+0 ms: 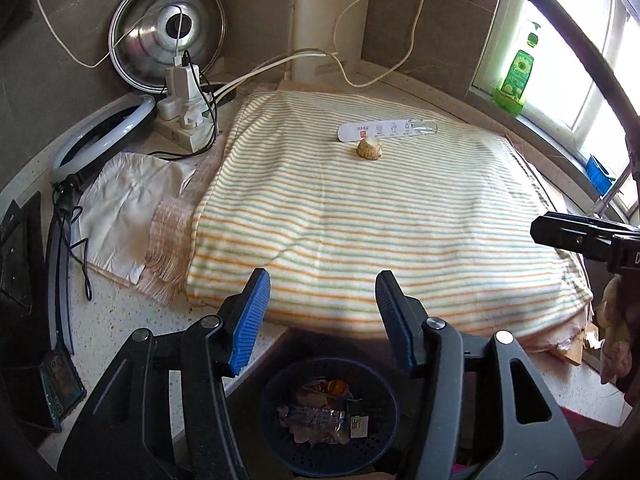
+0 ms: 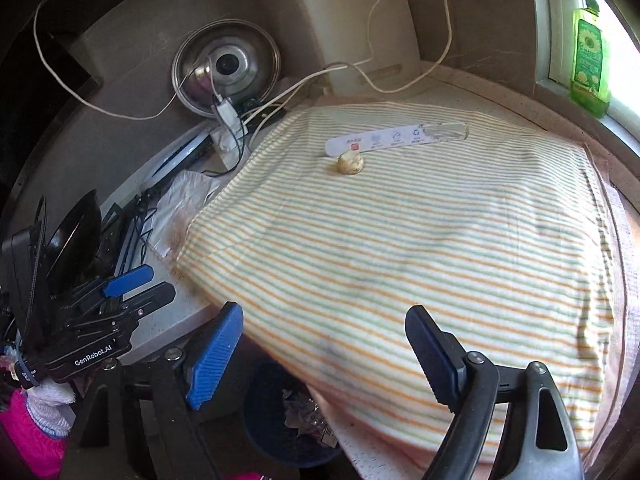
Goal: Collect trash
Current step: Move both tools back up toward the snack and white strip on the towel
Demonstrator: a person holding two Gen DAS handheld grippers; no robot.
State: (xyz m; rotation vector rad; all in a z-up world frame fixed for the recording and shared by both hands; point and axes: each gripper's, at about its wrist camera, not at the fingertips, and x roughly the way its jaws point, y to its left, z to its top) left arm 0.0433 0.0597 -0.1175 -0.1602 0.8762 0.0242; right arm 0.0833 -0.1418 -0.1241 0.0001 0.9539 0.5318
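A small beige crumpled scrap (image 1: 369, 148) lies on the striped cloth (image 1: 360, 216) at the far side, beside a long white plastic wrapper (image 1: 386, 129). Both also show in the right wrist view, the scrap (image 2: 350, 162) and the wrapper (image 2: 394, 139). A dark blue trash basket (image 1: 330, 412) with several scraps in it stands on the floor below the counter edge, also in the right wrist view (image 2: 280, 420). My left gripper (image 1: 320, 312) is open and empty above the basket. My right gripper (image 2: 324, 352) is open and empty over the cloth's near edge.
A power strip with plugs and cables (image 1: 184, 108), a steel lid (image 1: 168, 32) and a ring light (image 1: 100, 136) crowd the left side. A green soap bottle (image 1: 516, 76) stands on the window sill. A white rag (image 1: 128, 204) lies left of the cloth.
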